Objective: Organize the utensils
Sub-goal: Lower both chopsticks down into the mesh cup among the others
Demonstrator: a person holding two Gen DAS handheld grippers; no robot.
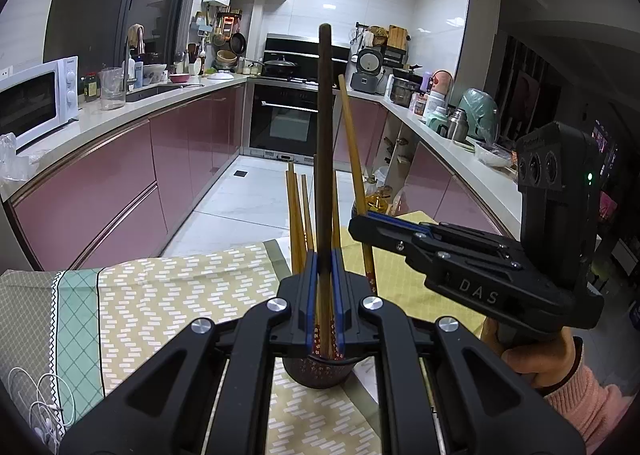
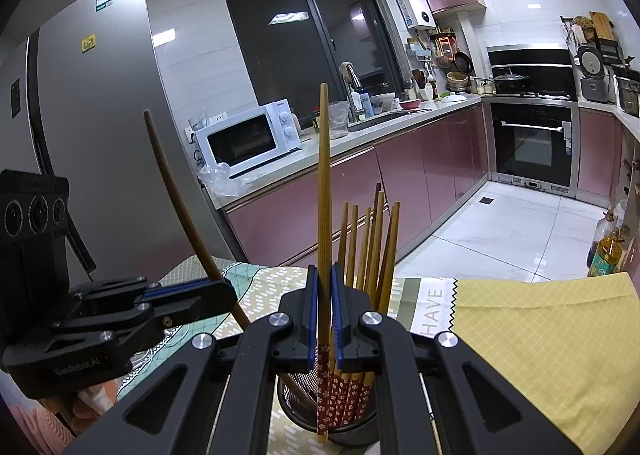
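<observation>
A black mesh holder (image 2: 294,399) stands on the table with several bamboo chopsticks (image 2: 370,247) upright in it, red flowered ends down. My left gripper (image 1: 324,255) is shut on a dark brown chopstick (image 1: 325,135) that stands upright with its lower end in the holder (image 1: 320,373). My right gripper (image 2: 324,271) is shut on a pale bamboo chopstick (image 2: 324,175). Its flowered lower end hangs at the holder's front rim; I cannot tell whether it is inside. Each view shows the other gripper: the right gripper (image 1: 356,227) and the left gripper (image 2: 230,293).
The table carries a green-and-beige patterned cloth (image 1: 180,287) and a yellow checked cloth (image 2: 540,335). A white cable (image 1: 40,403) lies at its left edge. A hand in a pink sleeve (image 1: 560,359) holds the right gripper. Oil bottles (image 2: 604,251) stand on the floor beyond the table.
</observation>
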